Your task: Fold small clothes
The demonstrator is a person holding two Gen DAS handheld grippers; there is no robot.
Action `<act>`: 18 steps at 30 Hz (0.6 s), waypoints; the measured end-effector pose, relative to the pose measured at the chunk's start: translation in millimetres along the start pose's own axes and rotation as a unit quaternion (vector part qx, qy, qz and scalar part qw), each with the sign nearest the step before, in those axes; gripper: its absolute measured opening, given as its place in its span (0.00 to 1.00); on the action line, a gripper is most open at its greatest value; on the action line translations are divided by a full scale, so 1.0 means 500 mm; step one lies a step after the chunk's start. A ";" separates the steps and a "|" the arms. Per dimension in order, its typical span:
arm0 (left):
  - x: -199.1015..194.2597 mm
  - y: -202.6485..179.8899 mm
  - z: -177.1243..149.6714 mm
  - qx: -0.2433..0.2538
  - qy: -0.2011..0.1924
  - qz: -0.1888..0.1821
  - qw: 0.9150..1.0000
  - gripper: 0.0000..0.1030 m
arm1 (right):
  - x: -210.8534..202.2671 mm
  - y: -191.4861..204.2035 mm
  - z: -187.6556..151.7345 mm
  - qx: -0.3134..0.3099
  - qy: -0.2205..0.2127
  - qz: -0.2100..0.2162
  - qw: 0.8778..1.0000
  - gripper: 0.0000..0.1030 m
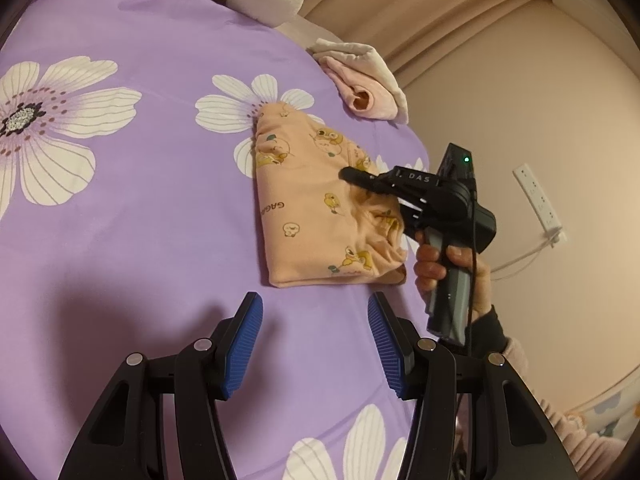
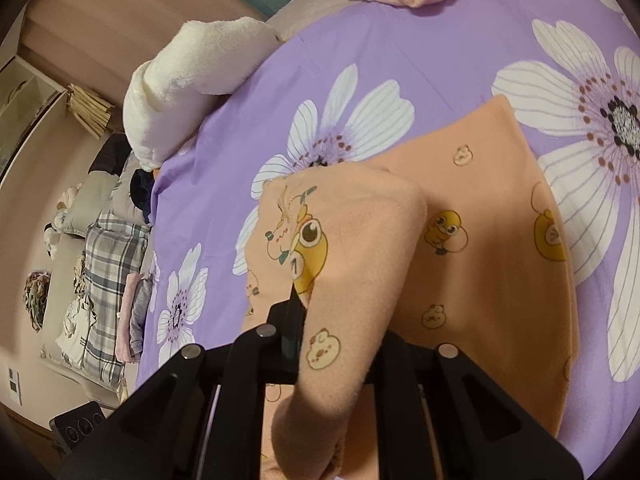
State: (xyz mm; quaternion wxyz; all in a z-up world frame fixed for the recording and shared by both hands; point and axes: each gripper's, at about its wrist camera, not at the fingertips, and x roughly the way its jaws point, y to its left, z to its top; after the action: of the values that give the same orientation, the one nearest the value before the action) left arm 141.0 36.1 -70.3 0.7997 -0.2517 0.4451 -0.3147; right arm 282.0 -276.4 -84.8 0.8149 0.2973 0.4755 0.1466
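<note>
On the purple flowered bedsheet (image 1: pixel 132 216) lay the peach garment (image 1: pixel 316 216), a small printed piece with cartoon ducks, folded into a rough rectangle near the bed's edge. We held our left gripper (image 1: pixel 316 344) above the sheet just short of the garment, its 2 blue pads (image 1: pixel 244 344) spread wide with nothing between them. Our right gripper (image 1: pixel 352 175) reached over the garment from the side, its black fingers closed on a fold of the peach cloth; from the right wrist view the fabric draped up over those fingers and hid their tips, while the rest of the garment (image 2: pixel 480 264) lay flat on the sheet (image 2: pixel 400 48). Beyond the garment sat a pink folded piece (image 1: pixel 368 92) by the bed's edge, and a white fluffy blanket (image 2: pixel 188 84) lay at the far side.
</note>
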 end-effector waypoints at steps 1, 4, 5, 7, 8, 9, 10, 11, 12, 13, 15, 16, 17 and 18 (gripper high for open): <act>-0.001 -0.002 0.001 -0.001 0.000 0.001 1.000 0.51 | 0.001 -0.003 0.000 0.003 0.002 0.001 1.000 0.12; -0.003 -0.001 0.003 -0.002 -0.001 0.001 1.000 0.51 | 0.006 -0.018 -0.003 0.017 0.007 0.002 1.000 0.12; -0.003 -0.002 0.003 -0.002 -0.001 0.003 1.000 0.51 | 0.007 -0.023 -0.005 0.022 0.008 0.004 1.000 0.12; -0.002 -0.003 0.003 -0.001 0.000 0.004 1.000 0.51 | 0.007 -0.032 -0.005 0.032 0.011 0.008 0.999 0.13; -0.002 -0.003 0.002 -0.002 0.000 0.003 1.000 0.51 | 0.007 -0.032 -0.004 0.033 0.012 0.008 0.999 0.13; -0.001 -0.003 0.003 -0.001 0.001 0.004 1.000 0.51 | 0.006 -0.031 -0.005 0.032 0.013 0.007 0.999 0.13; 0.000 -0.005 0.003 -0.001 0.001 0.005 1.000 0.51 | 0.003 -0.027 -0.004 0.029 0.013 0.008 0.999 0.13; 0.001 -0.006 0.004 0.000 0.002 0.006 1.000 0.51 | -0.003 -0.019 -0.004 0.022 0.010 0.011 1.000 0.12; 0.003 -0.007 0.004 0.001 0.003 0.006 1.000 0.51 | -0.008 -0.014 -0.003 0.017 0.007 0.016 1.000 0.12; 0.005 -0.009 0.005 0.002 0.004 0.007 1.000 0.51 | -0.010 -0.012 0.000 0.015 0.005 0.021 1.000 0.12; 0.007 -0.013 0.007 0.005 0.005 0.008 1.000 0.51 | -0.021 -0.007 0.003 0.012 -0.003 0.029 1.000 0.12; 0.008 -0.014 0.007 0.006 0.005 0.009 1.000 0.51 | -0.024 -0.006 0.005 0.011 -0.004 0.030 0.999 0.12; 0.009 -0.017 0.007 0.008 0.005 0.009 1.000 0.51 | -0.026 -0.007 0.006 0.009 -0.005 0.030 1.000 0.12; 0.010 -0.020 0.008 0.010 0.006 0.010 1.000 0.51 | -0.027 -0.009 0.007 0.009 -0.005 0.026 1.000 0.12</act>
State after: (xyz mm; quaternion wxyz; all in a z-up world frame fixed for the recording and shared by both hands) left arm 143.6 26.1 -64.3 0.8025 -0.2377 0.4490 -0.3129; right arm 278.1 -288.1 -77.3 0.8102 0.3176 0.4652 0.1621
